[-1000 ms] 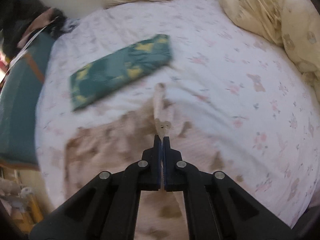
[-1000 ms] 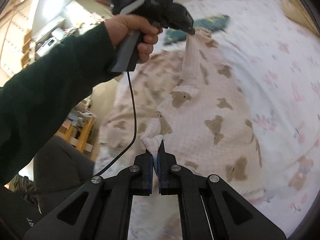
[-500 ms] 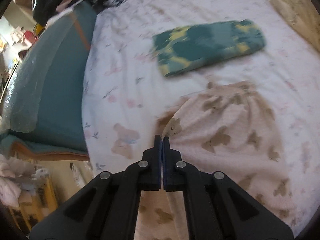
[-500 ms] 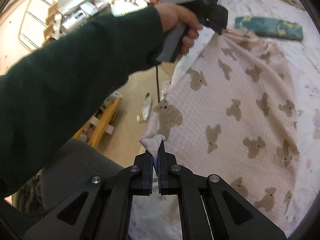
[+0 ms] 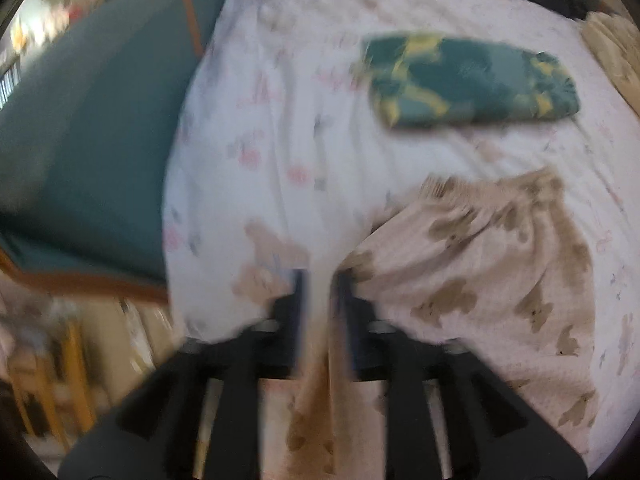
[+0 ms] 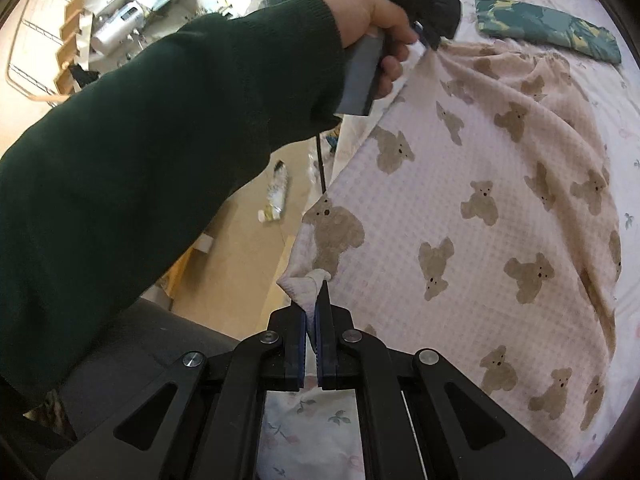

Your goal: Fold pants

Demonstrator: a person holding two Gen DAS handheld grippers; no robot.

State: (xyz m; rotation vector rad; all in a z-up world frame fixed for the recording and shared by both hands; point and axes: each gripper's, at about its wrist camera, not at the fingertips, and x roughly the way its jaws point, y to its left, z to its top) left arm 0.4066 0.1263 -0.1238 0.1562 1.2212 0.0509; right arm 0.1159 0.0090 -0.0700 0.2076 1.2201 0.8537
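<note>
A bed (image 5: 280, 128) under a white floral sheet (image 6: 600, 92) fills the middle and right of both views. At the left of the left wrist view stands a teal panel (image 5: 88, 140) edged in brown wood. Cream bedding (image 5: 612, 48) bunches at the upper right. In the right wrist view, a beige floor (image 6: 240, 264) shows left of centre, with a wire rack (image 6: 36, 52) and white clutter (image 6: 124, 12) at upper left.

The left tongs (image 5: 318, 292), clamped on the pants (image 5: 480, 280) half a second ago, now stand parted with a gap between the fingers. The waistband has sunk toward the bed (image 5: 280, 140), beside the folded green cloth (image 5: 472, 88).
</note>
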